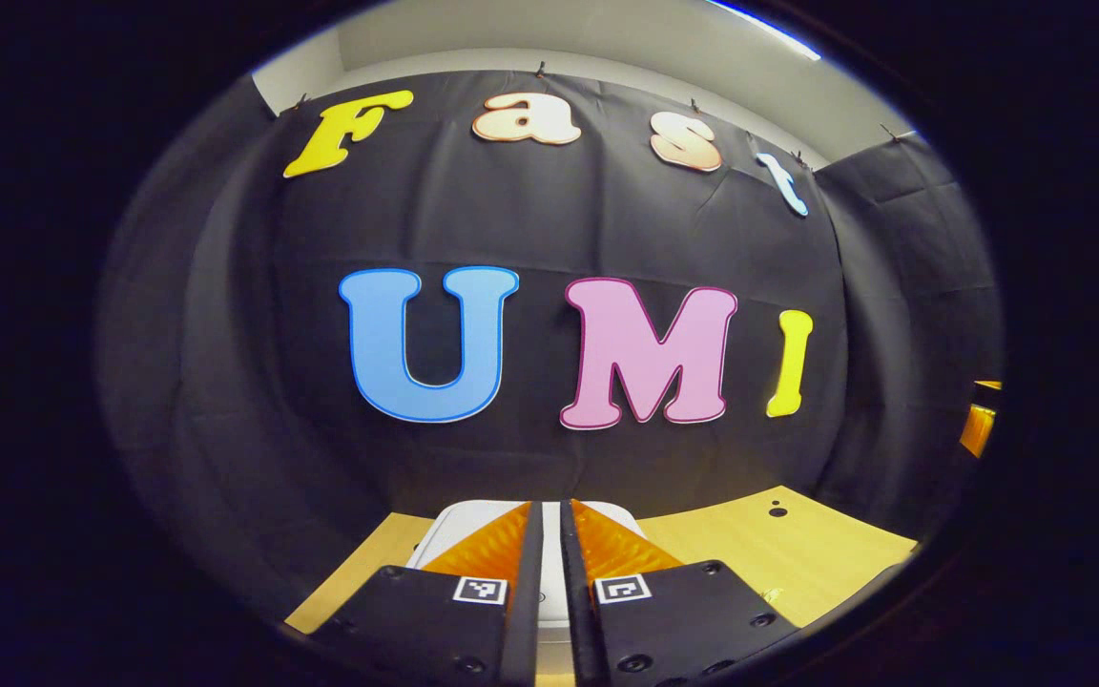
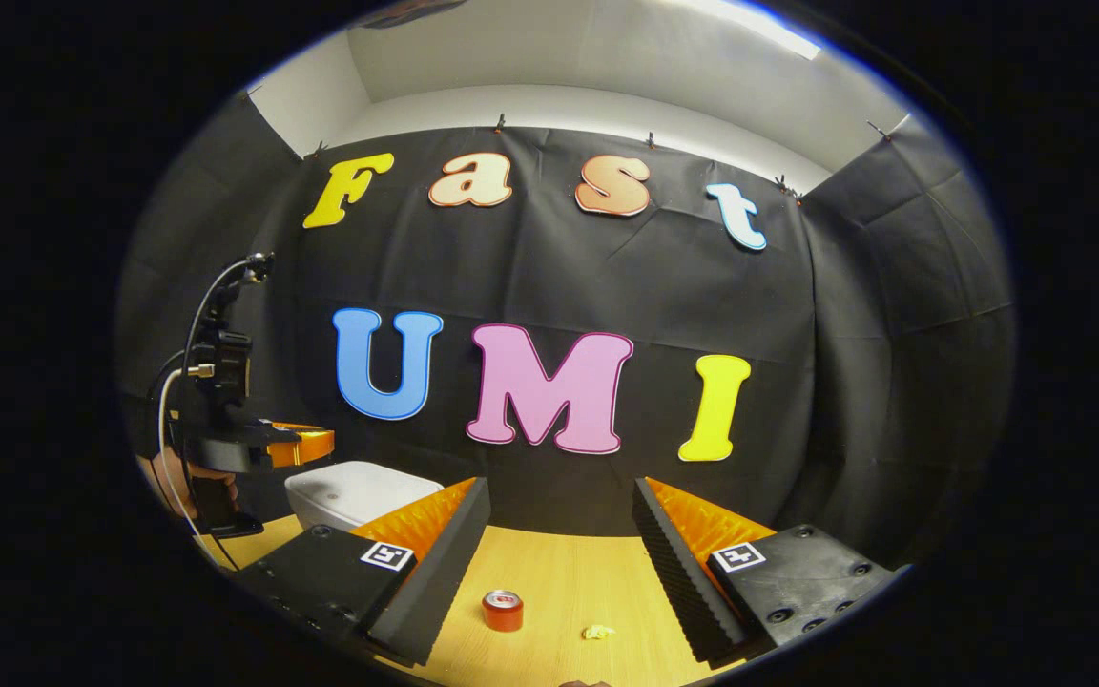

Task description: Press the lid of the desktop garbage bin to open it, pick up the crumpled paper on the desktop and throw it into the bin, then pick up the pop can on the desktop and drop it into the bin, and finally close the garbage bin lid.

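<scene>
The white desktop bin (image 2: pixel 359 491) stands on the wooden desktop at the left, its lid down. My left gripper (image 2: pixel 306 445), held by a hand (image 2: pixel 173 487), hovers just above the bin's left side. In the left gripper view, that gripper (image 1: pixel 551 508) is shut with only a thin slit between its fingers, and the white lid (image 1: pixel 454 534) lies right beneath them. My right gripper (image 2: pixel 559 496) stands wide open, holding nothing. Between and below its fingers, a red pop can (image 2: pixel 503 611) stands upright on the desktop, and a small crumpled paper (image 2: pixel 597 631) lies to its right.
The wooden desktop (image 2: pixel 559 563) runs back to the black cloth wall. A small dark hole (image 1: pixel 777 510) marks the desktop to the right of the bin. An orange object (image 1: pixel 979 425) sits at the far right edge. A cable (image 2: pixel 192 324) loops up from the left gripper.
</scene>
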The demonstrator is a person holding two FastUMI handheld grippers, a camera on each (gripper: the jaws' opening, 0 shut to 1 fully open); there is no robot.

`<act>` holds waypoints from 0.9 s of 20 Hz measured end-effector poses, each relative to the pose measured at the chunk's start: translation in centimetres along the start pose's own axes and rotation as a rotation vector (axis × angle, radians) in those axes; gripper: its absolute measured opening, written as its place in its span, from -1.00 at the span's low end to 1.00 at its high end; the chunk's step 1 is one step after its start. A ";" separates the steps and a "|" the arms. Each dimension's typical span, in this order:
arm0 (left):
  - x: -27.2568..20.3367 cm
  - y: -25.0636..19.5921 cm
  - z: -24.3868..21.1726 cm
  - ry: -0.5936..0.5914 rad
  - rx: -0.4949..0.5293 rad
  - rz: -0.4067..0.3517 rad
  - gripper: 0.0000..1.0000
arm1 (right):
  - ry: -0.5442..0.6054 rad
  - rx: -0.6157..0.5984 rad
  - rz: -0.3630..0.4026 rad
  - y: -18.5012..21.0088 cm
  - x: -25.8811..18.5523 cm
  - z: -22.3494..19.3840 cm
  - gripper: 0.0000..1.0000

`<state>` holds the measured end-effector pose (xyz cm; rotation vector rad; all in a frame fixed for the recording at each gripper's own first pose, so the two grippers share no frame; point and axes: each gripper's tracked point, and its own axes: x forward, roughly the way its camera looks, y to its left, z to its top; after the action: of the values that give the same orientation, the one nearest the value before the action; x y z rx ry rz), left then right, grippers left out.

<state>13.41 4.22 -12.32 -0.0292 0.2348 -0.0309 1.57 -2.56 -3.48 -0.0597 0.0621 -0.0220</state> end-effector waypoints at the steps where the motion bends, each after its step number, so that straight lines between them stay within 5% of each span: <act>1: 0.4 0.0 -0.7 0.016 -0.010 0.004 -0.70 | 0.007 -0.002 -0.010 -0.4 0.1 -0.4 0.94; 4: 1.3 0.1 -2.9 0.062 0.002 0.013 -0.87 | 0.027 -0.005 -0.031 -1.3 0.4 -1.3 0.94; 18: 1.7 0.4 -8.1 0.162 0.058 0.005 -0.88 | 0.061 0.001 -0.053 -2.4 -0.1 -3.0 0.94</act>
<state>13.16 4.37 -20.65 0.0314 0.3956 -0.0352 1.28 -5.15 -6.33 -0.0599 0.1216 -0.0765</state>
